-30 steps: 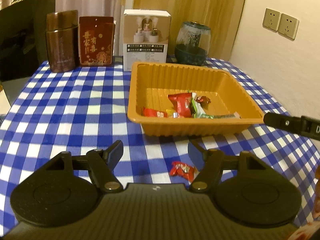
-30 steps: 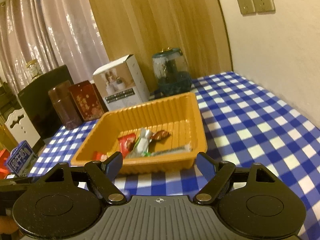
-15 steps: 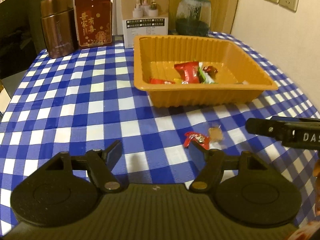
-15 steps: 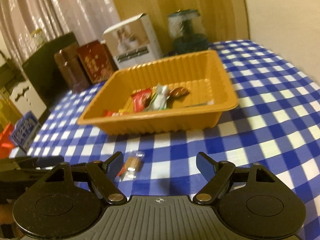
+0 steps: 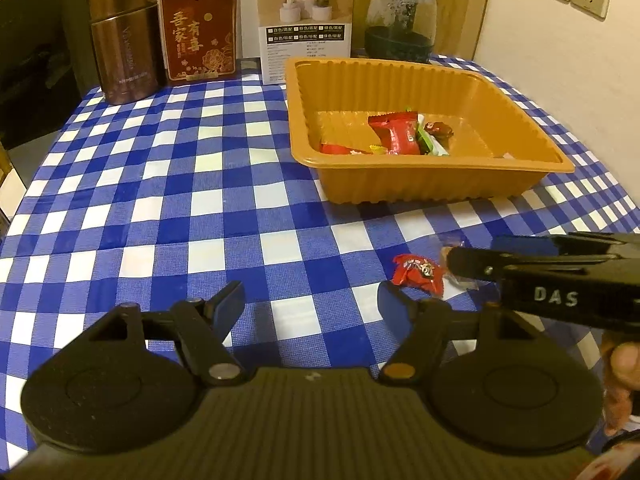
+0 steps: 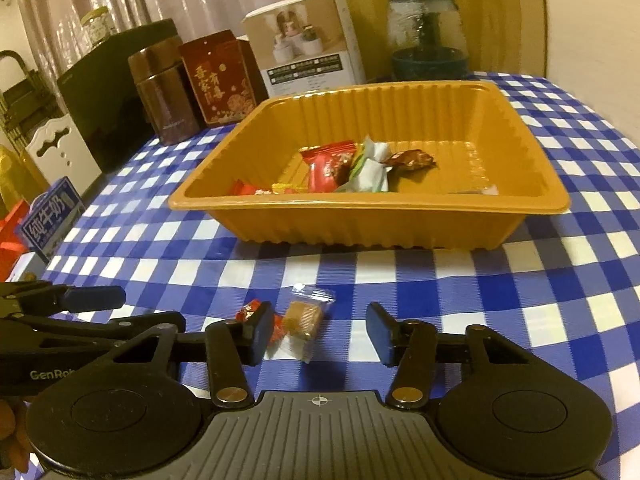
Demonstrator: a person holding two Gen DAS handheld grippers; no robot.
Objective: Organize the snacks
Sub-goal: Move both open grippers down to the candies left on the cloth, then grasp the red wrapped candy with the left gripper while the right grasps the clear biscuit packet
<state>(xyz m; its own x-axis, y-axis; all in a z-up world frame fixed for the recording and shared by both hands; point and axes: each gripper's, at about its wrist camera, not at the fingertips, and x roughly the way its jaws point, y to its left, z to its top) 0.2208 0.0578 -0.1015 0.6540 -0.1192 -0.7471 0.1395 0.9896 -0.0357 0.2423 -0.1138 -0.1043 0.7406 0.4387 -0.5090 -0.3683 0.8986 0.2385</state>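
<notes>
Right gripper (image 6: 318,330) is low over the surface (image 6: 500,280), its fingers (image 6: 378,330) partly apart and just closing in, straddling a clear-wrapped tan biscuit (image 6: 302,316). The pads do not look pressed on it yet. Left gripper (image 5: 312,300) hangs with its fingers apart and nothing between them, the red candy (image 5: 418,274) lying at about 1 o'clock from its tips.

Step in hand, as I read it: pick the biscuit off the cloth and carry it to the orange tray (image 6: 400,224) at 12 o'clock.

Doing it well:
- The red candy lies touching or just beside the biscuit at its 9 o'clock, right behind the right gripper's left finger. Shift slightly toward 3 o'clock, or that finger may drag it along.
- Close on the firm tan block, not the loose film ends, which would likely slip.
- Keep the tips close to the cloth; the piece is flat.
- Lift clear of the tray's near wall before releasing.

Materials:
- Biscuit: small square block, ridged face, crinkly transparent film with flared ends.
- Red candy: glossy foil, crumpled, twisted ends.
- Tray: thin moulded plastic, ribbed walls, rolled rim, light enough to slide if bumped. Holds several wrapped sweets in red, green-white and brown.
- Surface: blue-and-white checked cloth, woven, slightly rumpled near the tray.
</notes>
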